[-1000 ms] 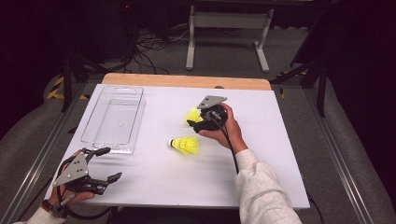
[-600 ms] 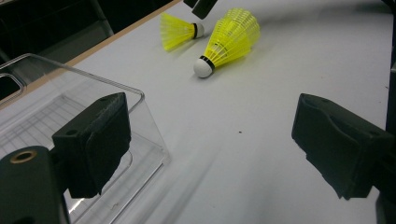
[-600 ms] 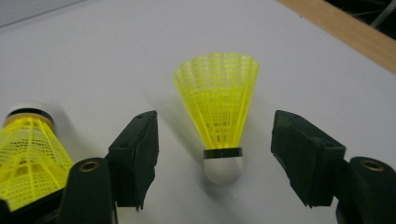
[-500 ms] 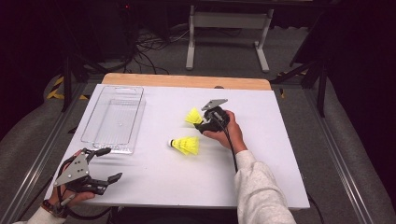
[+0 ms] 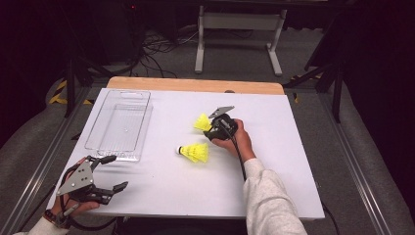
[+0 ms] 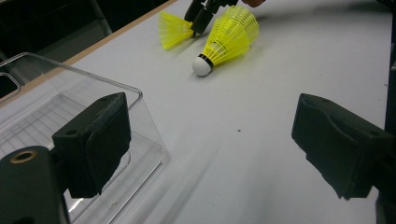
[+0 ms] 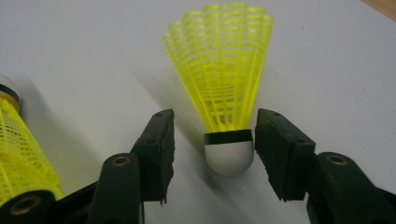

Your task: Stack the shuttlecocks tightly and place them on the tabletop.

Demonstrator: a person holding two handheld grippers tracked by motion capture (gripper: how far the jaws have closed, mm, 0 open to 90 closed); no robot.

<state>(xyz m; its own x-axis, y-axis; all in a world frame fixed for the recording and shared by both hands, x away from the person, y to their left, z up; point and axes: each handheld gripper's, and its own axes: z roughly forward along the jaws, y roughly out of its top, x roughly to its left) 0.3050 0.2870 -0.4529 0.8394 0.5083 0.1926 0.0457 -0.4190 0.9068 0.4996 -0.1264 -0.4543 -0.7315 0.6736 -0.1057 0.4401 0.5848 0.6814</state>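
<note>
High view: white table top (image 5: 161, 191), bare wood strip along its far edge. Clear plastic rectangular tray (image 5: 119, 125) at left, empty. Right gripper (image 5: 209, 131) sits at table centre, its jaws have just been closing around the cork of the far yellow plastic shuttlecock (image 5: 201, 122); pads close beside the cork, one almost touching it, no grip yet. Second yellow shuttlecock with white cork (image 5: 194, 152) lies on its side just beside it, nearer the person. Left gripper (image 5: 110, 171) rests near the tray's near corner, jaws wide apart, holding nothing.
</note>
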